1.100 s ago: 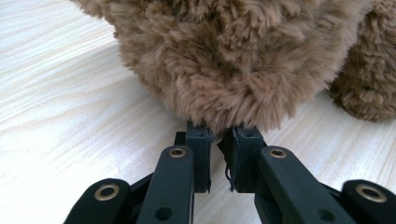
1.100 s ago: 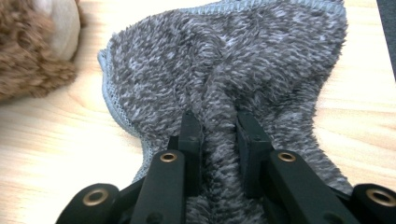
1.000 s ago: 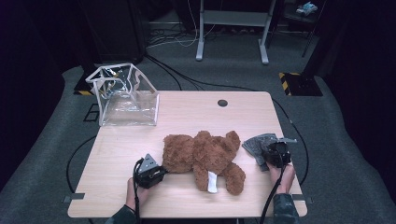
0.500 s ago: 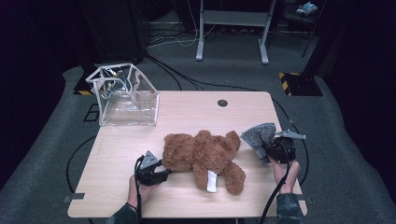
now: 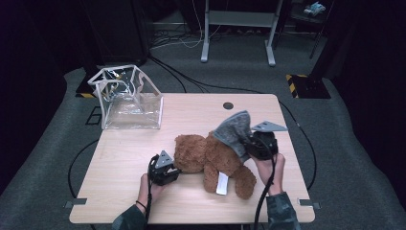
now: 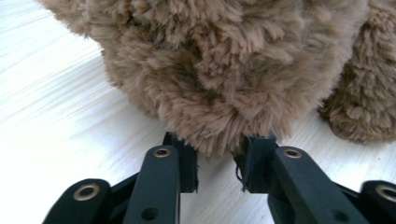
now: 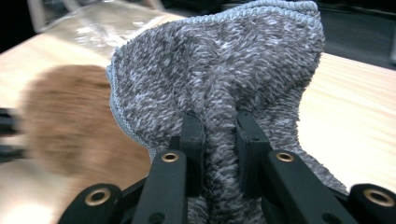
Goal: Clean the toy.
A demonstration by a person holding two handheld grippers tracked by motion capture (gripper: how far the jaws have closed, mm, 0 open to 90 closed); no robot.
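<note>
Two soft things are in hand: a brown plush bear (image 5: 210, 158) and a grey knitted cloth (image 5: 233, 129). The bear lies on the bench (image 5: 124, 163) between the two grippers. The left gripper (image 5: 163, 170) has its fingers (image 6: 180, 163) at the bear's head end, and in the left gripper view a tuft of fur sits pinched between the pads; these fingers have just been closing, and they look to be gripping that fur. The right gripper (image 5: 258, 143) holds the cloth, its fingers (image 7: 194, 140) clamped on a gathered fold, with the rest of the cloth fanning up and out beyond the fingertips, above the bear's body.

Both things should handle as light and limp. The bear is stuffed, so it will squash and roll rather than resist; a hold on loose fur alone may slip, and a firmer bite on an ear or limb would likely steady it better. The cloth is floppy and fuzzy, not slippery, and will droop from wherever it is pinched, so a hold near an edge gives more control over how it drapes. Neither is fragile.

The bench is pale wood, smooth and level. Well beyond the left fingers stands a clear plastic bag (image 5: 129, 98) at the far corner. Around the bench the floor is dark carpet with cables, and the room is dim.
</note>
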